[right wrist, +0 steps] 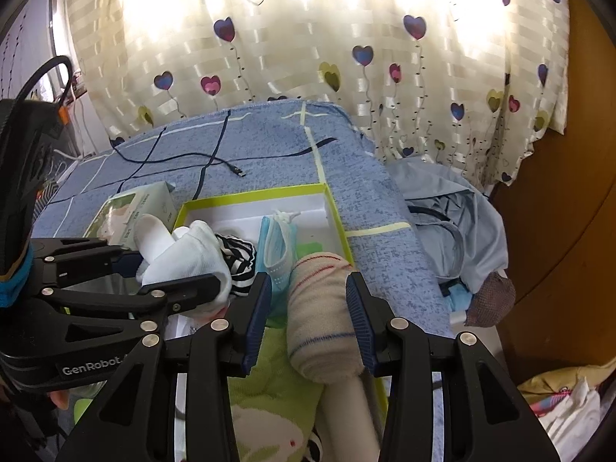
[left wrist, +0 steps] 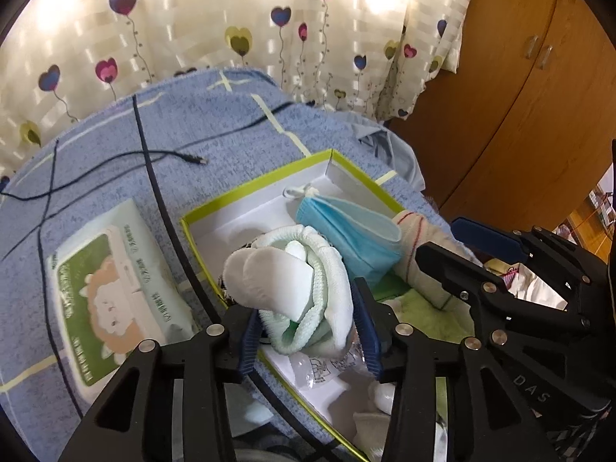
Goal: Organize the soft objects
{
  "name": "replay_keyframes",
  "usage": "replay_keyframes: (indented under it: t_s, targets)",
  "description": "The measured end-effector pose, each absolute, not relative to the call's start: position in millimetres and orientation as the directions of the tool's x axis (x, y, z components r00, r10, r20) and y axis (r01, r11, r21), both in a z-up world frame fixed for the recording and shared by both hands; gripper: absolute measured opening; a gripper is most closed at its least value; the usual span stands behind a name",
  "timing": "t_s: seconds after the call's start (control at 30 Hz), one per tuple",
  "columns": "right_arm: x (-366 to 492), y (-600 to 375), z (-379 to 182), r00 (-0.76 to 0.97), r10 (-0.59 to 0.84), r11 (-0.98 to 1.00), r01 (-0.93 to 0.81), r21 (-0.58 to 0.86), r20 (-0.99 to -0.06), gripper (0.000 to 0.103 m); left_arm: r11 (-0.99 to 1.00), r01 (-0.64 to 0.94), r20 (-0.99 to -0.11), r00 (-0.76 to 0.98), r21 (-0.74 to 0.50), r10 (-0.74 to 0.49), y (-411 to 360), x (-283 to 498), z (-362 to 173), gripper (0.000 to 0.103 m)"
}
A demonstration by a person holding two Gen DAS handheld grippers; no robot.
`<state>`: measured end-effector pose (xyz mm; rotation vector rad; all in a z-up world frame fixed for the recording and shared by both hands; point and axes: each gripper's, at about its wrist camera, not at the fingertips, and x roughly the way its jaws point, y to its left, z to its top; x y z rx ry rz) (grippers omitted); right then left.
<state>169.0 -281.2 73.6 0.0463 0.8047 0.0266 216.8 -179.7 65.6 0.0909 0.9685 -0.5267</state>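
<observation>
White sock bundle (left wrist: 304, 288) between left gripper (left wrist: 308, 331) pads.

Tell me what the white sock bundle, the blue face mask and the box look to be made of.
White sock bundle: knitted fabric, matte; ribbed cuff and soft folds show.
Blue face mask: probably thin non-woven sheet, matte; pleats and a white ear loop.
Box: seemingly cardboard; stiff straight walls, smooth white inside, lime-green rim.
</observation>
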Motion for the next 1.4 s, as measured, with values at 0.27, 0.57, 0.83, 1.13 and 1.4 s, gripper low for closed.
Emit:
replay_keyframes:
  t_s: [0.27, 0.57, 0.83, 1.13, 1.4]
  targets:
    - [140.0, -278.5, 95.9, 0.724, 0.017, 0.999, 0.021, 0.047, -0.689, 0.043, 0.875, 0.462, -0.78, 0.49, -0.146, -0.389, -172.3, 190.6, 88.6, 0.045]
    - [88.5, -275.2, 103.6, 0.735, -0.008, 0.993, 0.083, 0.079, -0.678, 0.048, 0.885, 0.451, -0.734, 0.56, -0.118, -0.383, -154.0, 132.8, 110.5, 0.048]
    - [30.6, -257.0, 98.8, 0.741, -0.023, 0.992, 0.103, 0.079, -0.672, 0.048, 0.904, 0.419, -0.719, 0.6, -0.091, -0.35, -135.0, 69.8, 103.8, 0.048]
    - [-8.4, -239.7, 75.5, 0.723, -0.045, 0.988, 0.136, 0.079, -0.689, 0.048, 0.914, 0.401, -0.726, 0.61, -0.061, -0.316, -115.5, 23.1, 79.4, 0.048]
    - [-23.8, -224.3, 44.1, 0.685, -0.052, 0.988, 0.141, 0.062, -0.726, 0.048, 0.929, 0.365, -0.752, 0.596, -0.058, -0.281, -102.7, 3.6, 48.5, 0.048]
